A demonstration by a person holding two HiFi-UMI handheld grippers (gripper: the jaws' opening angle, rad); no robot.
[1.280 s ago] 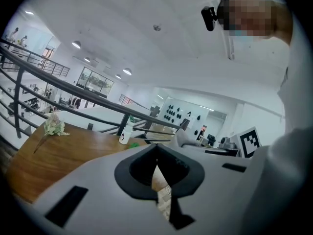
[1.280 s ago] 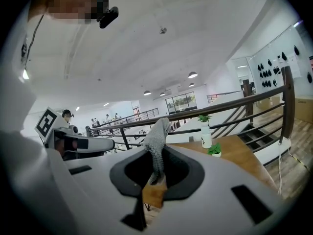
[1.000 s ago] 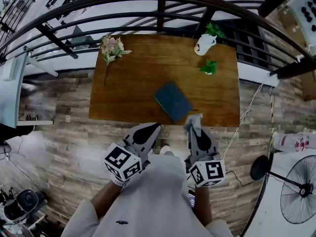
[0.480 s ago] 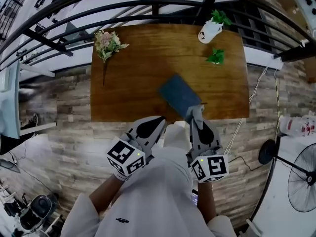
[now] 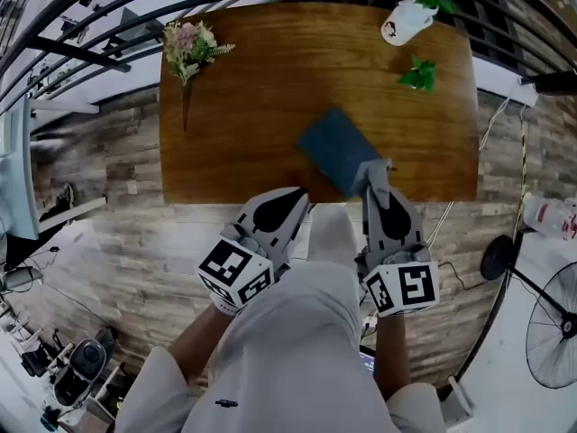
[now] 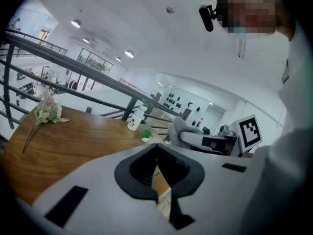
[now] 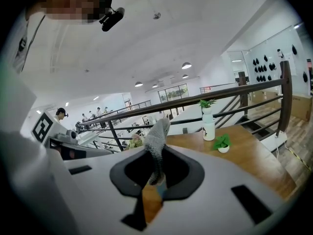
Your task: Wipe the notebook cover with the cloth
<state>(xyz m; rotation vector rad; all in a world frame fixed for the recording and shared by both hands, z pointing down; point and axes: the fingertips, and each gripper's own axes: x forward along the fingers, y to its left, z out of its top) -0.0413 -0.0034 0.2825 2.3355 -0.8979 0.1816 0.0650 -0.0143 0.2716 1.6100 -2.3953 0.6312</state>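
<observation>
A dark blue notebook [image 5: 335, 149] lies askew near the front edge of the wooden table [image 5: 243, 115]. My right gripper [image 5: 378, 170] reaches over the table's front edge, its tip at the notebook's near right corner. It is shut on a grey cloth [image 7: 158, 137], which sticks up from between the jaws. My left gripper [image 5: 296, 197] hangs just short of the table edge, left of the notebook, shut with nothing in it. The notebook does not show in either gripper view.
A flower bunch [image 5: 187, 46] lies at the table's far left. A white bottle with a plant [image 5: 408, 16] and a small green plant [image 5: 418, 75] stand at the far right. A black railing [image 5: 81, 48] runs behind the table. A fan [image 5: 548, 332] stands on the floor at right.
The person has stepped closer to the table. My right gripper with the cloth has come forward to the notebook's near corner. My left gripper has followed up to the table edge.
</observation>
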